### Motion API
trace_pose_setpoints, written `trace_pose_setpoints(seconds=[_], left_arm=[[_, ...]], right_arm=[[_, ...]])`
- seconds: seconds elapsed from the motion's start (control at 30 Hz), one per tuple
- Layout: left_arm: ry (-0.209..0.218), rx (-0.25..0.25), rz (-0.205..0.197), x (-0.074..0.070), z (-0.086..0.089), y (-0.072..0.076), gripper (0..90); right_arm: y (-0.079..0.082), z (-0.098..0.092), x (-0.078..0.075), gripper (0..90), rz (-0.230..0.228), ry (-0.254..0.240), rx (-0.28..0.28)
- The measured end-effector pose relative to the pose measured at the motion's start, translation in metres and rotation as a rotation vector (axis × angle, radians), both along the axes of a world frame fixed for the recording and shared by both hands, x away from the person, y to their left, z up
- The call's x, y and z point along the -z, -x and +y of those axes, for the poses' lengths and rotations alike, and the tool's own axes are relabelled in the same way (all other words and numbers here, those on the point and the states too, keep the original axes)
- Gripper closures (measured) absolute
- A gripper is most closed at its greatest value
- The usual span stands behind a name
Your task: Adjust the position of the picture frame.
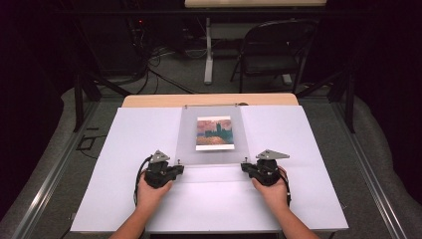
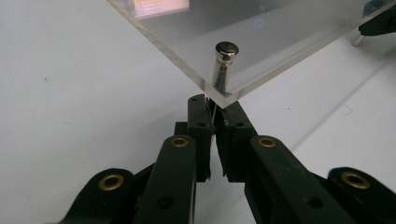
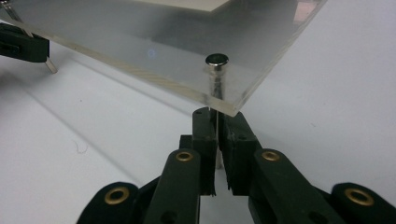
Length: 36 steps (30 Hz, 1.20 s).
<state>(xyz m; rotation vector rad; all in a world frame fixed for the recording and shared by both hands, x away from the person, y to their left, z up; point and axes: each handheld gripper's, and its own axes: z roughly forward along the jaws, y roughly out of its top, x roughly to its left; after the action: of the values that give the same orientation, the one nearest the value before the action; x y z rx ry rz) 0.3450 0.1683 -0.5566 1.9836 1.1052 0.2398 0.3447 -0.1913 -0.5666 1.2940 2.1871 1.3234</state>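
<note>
a: well, gripping what right now?
b: left tongs (image 2: 214, 112) pinched narrow on the thin metal leg (image 2: 218, 79) under one near corner of the clear panel (image 2: 280, 42). right tongs (image 3: 217, 119) clamped the same way on the leg at the other near corner. panel spanning from tip to tip and reaching away ahead of both, with a print (image 1: 215, 133) lying at its middle.
a: feel of it?
b: probably stiff, fairly light, glossy and slick on the faces, likely to scratch or chip at the corners. legs thin, so prone to twisting between the pads. best held low on those legs, both sides raised level together.
a: room?
b: plenty of bare white sheet (image 1: 134, 144) outward of each tong and behind them. far table edge (image 1: 209, 99) just ahead of the panel, so little margin for pushing forward.
</note>
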Motion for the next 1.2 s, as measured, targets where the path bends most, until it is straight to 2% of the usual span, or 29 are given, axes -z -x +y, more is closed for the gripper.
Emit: trace_pose_setpoints(seconds=[0.33, 0.5, 0.63, 0.77, 1.0, 1.2], left_arm=[[0.006, -0.001, 0.004, 0.0, 0.001, 0.001, 84.3], [0.025, -0.011, -0.002, -0.001, 0.002, 0.002, 82.0], [0.028, -0.017, -0.004, -0.002, 0.003, 0.003, 77.6], [0.028, -0.019, -0.013, -0.002, 0.002, 0.004, 71.2], [0.027, -0.042, -0.029, -0.005, 0.003, 0.007, 54.9], [0.025, -0.057, -0.035, -0.006, 0.004, 0.012, 47.6]], right_arm=[[0.001, 0.0, 0.0, 84.6, -0.001, -0.002, -0.002], [0.001, -0.003, 0.001, 82.7, 0.018, -0.043, 0.011], [0.002, -0.004, 0.001, 75.2, 0.025, -0.066, 0.013], [0.005, -0.004, -0.001, 66.0, 0.011, -0.052, 0.01], [0.009, -0.004, -0.003, 50.9, -0.008, -0.038, 0.014], [0.013, -0.006, -0.007, 44.5, -0.02, -0.039, 0.015]])
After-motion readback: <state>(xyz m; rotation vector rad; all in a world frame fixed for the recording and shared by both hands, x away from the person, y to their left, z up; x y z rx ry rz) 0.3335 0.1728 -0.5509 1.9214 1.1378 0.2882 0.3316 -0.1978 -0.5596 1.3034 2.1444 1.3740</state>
